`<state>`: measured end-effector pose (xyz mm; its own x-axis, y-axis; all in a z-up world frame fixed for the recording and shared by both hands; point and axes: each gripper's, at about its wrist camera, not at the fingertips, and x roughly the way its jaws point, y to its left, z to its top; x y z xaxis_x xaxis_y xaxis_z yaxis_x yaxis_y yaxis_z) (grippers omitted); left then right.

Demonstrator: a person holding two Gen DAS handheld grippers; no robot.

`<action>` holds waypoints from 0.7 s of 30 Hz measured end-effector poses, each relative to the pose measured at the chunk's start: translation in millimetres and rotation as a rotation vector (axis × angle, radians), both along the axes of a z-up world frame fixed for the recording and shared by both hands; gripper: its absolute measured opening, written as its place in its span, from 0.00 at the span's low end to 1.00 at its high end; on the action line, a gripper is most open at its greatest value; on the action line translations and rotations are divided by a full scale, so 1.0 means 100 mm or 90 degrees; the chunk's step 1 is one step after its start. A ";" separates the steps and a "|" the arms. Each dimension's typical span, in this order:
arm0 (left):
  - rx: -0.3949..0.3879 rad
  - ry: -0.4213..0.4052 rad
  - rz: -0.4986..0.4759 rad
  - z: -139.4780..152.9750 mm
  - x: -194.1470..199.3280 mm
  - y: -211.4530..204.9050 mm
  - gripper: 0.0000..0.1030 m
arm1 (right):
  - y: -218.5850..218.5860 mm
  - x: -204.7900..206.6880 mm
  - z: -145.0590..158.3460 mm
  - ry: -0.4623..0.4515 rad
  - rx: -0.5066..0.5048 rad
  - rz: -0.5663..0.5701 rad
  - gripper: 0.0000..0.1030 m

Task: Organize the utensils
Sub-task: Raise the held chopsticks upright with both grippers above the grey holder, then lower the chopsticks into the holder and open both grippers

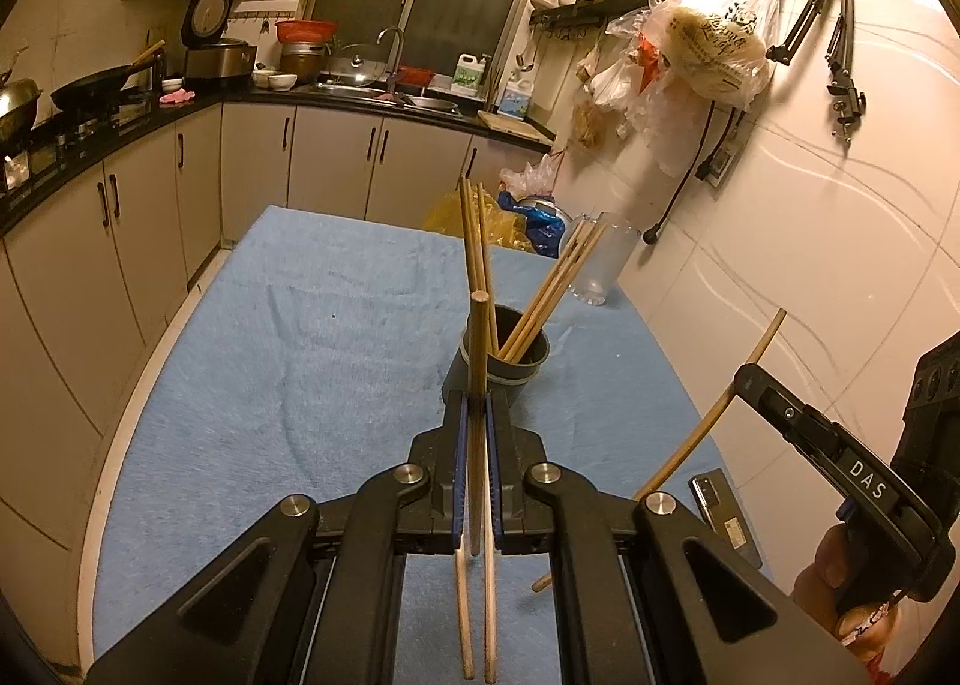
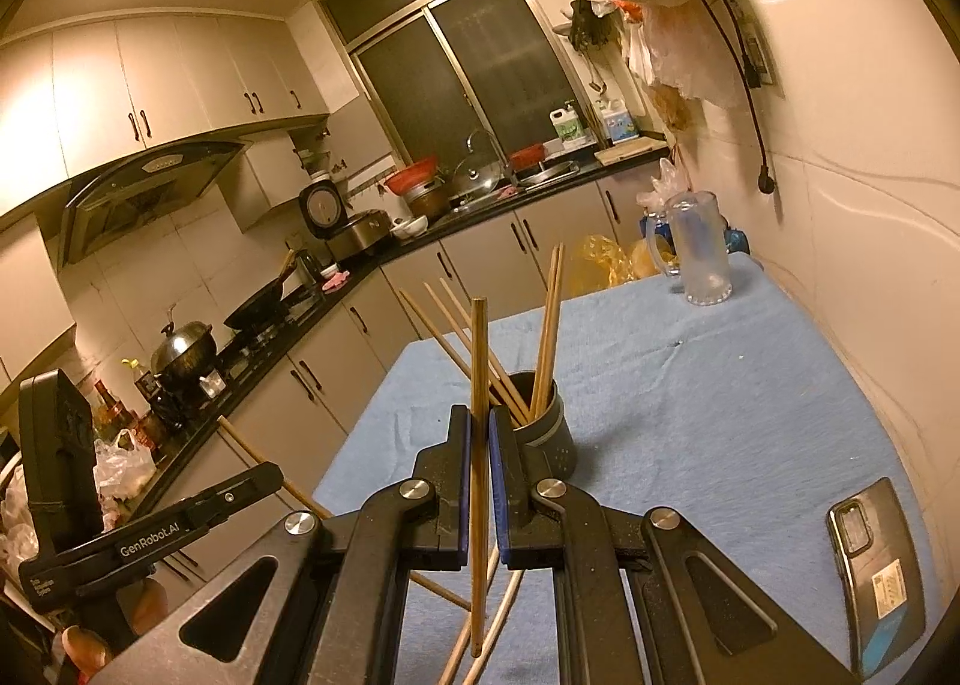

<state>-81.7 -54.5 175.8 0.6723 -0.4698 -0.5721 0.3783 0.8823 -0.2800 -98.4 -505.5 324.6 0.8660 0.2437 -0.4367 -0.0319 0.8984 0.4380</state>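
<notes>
A dark grey utensil cup (image 1: 517, 364) stands on the blue cloth (image 1: 300, 361) and holds several wooden chopsticks (image 1: 543, 295). My left gripper (image 1: 478, 406) is shut on one upright chopstick (image 1: 478, 349) just in front of the cup. Two loose chopsticks (image 1: 474, 613) lie on the cloth below it. My right gripper (image 2: 479, 421) is shut on another upright chopstick (image 2: 479, 385) beside the cup (image 2: 543, 433). The right gripper also shows in the left wrist view (image 1: 750, 379), holding its chopstick (image 1: 708, 421) at a slant.
A frosted glass mug (image 1: 600, 259) stands at the table's far right corner. A phone (image 2: 873, 571) lies on the cloth near the right wall. Kitchen cabinets and a stove counter (image 1: 90, 127) run along the left. Plastic bags (image 1: 708, 55) hang on the wall.
</notes>
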 end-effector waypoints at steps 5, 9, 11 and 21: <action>-0.003 -0.005 0.000 0.05 -0.05 0.02 0.05 | -0.03 -0.05 0.04 -0.003 0.000 -0.007 0.06; -0.005 -0.008 -0.001 0.10 -0.08 0.03 0.05 | -0.05 -0.08 0.08 -0.006 0.003 -0.013 0.06; -0.006 -0.008 -0.002 0.12 -0.07 0.03 0.05 | -0.07 -0.08 0.09 -0.007 0.003 -0.016 0.06; -0.004 0.000 -0.017 0.23 0.21 -0.09 0.05 | -0.22 0.13 0.18 -0.005 0.015 -0.024 0.06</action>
